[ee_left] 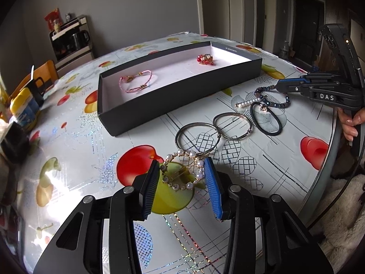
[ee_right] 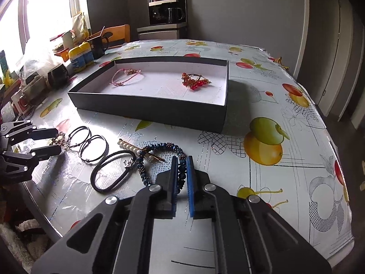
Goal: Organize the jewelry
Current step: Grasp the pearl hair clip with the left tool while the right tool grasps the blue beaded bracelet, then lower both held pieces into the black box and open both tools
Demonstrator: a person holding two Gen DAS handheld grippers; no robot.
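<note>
Grippers pinch together: your left gripper (ee_left: 182, 171) clasps the pearl bracelet (ee_left: 182, 170), your right gripper (ee_right: 181, 171) the blue beaded bracelet (ee_right: 159, 159), near the black tray (ee_right: 146, 109). Lift both straight, clearing neighbouring bangles (ee_left: 213, 129).

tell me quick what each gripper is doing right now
left gripper: closed on the pearl bracelet
right gripper: shut on the dark blue beaded bracelet

You have a shallow black box (ee_left: 182, 96) with a white floor holding a pink cord bracelet (ee_left: 136, 82) at one end and a red bead cluster (ee_left: 205, 59) at the other. On the table in front of it lie a pearl ring (ee_left: 182, 171), two thin metal bangles (ee_left: 214, 130) touching each other, a black hair tie (ee_left: 265, 119), a pearl clip (ee_left: 248, 102) and a dark blue bead bracelet (ee_right: 159, 159).
</note>
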